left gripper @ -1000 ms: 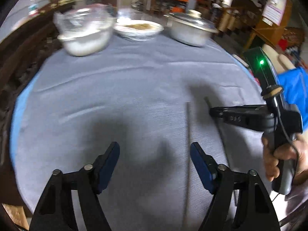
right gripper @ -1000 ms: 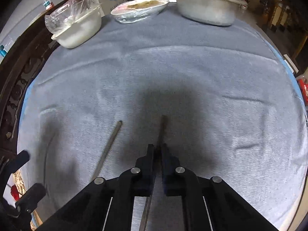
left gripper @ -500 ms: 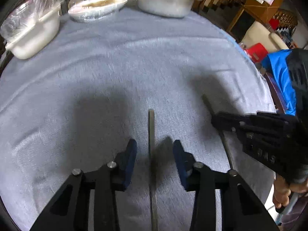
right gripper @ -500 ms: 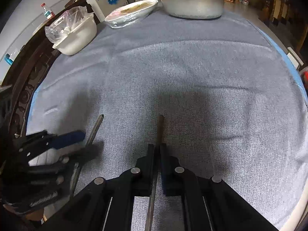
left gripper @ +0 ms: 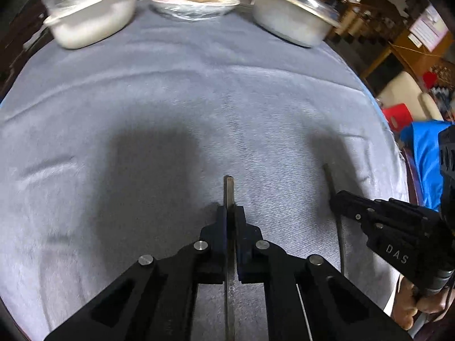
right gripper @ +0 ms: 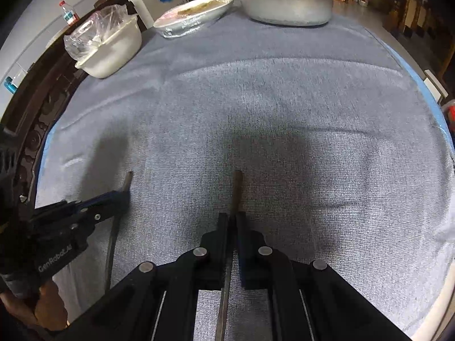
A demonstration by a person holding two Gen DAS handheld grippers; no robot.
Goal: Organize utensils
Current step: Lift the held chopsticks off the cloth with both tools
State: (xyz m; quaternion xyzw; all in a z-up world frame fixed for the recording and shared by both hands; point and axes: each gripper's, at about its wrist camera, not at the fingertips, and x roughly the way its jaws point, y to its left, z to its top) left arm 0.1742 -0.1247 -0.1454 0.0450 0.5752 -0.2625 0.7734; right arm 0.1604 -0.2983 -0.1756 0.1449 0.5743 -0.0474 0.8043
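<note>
Two thin metal chopsticks lie on the grey cloth. My left gripper (left gripper: 231,213) is shut on the left chopstick (left gripper: 229,190), whose tip sticks out ahead of the fingers. My right gripper (right gripper: 231,218) is shut on the right chopstick (right gripper: 237,190). In the left wrist view the right gripper (left gripper: 337,199) shows at the right, holding the right chopstick (left gripper: 330,176). In the right wrist view the left gripper (right gripper: 119,196) shows at the left with the left chopstick (right gripper: 127,179). The two chopsticks lie roughly parallel, apart.
At the table's far edge stand a white tub (left gripper: 91,20) covered with plastic, a wrapped plate of food (left gripper: 194,1) and a lidded metal pot (left gripper: 293,20). A dark carved wooden frame (right gripper: 31,119) runs along the left edge. A blue cloth (left gripper: 423,153) hangs at the right.
My left gripper moved in over the left chopstick and closed on it. My right gripper stayed shut on the right chopstick and barely moved.
</note>
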